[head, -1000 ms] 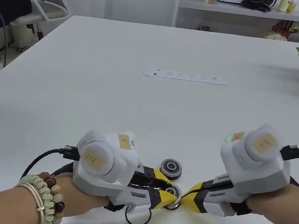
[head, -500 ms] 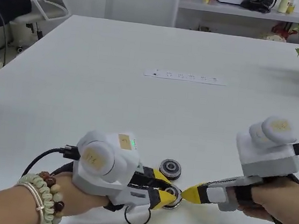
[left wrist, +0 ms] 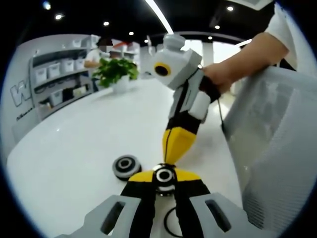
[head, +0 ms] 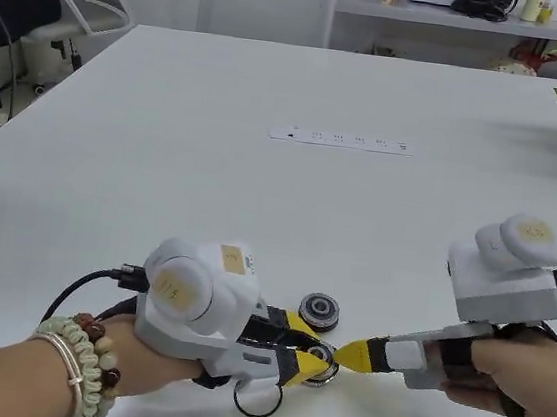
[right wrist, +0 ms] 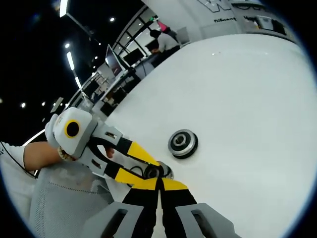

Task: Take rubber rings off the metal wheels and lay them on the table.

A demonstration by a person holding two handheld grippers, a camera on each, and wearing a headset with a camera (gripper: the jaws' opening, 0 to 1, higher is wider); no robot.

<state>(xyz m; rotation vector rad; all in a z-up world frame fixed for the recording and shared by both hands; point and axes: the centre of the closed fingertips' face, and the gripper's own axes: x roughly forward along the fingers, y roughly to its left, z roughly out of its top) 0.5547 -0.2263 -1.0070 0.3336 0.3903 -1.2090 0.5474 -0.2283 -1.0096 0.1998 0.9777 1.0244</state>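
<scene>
Your left gripper (head: 307,358) is clamped on one metal wheel (left wrist: 164,175), low over the tabletop (head: 260,196). Your right gripper (head: 347,355) has its jaws together, with the tips at this wheel; if they pinch its rubber ring, I cannot tell. One loose rubber ring (head: 256,404) lies already on the tabletop, just beside your left gripper, so one seems done. The second wheel (head: 319,311) lies near and, I think, still has its ring on.

Held wheel (head: 322,354) mostly behind left tongs (head: 313,354) (rim unclear)
</scene>
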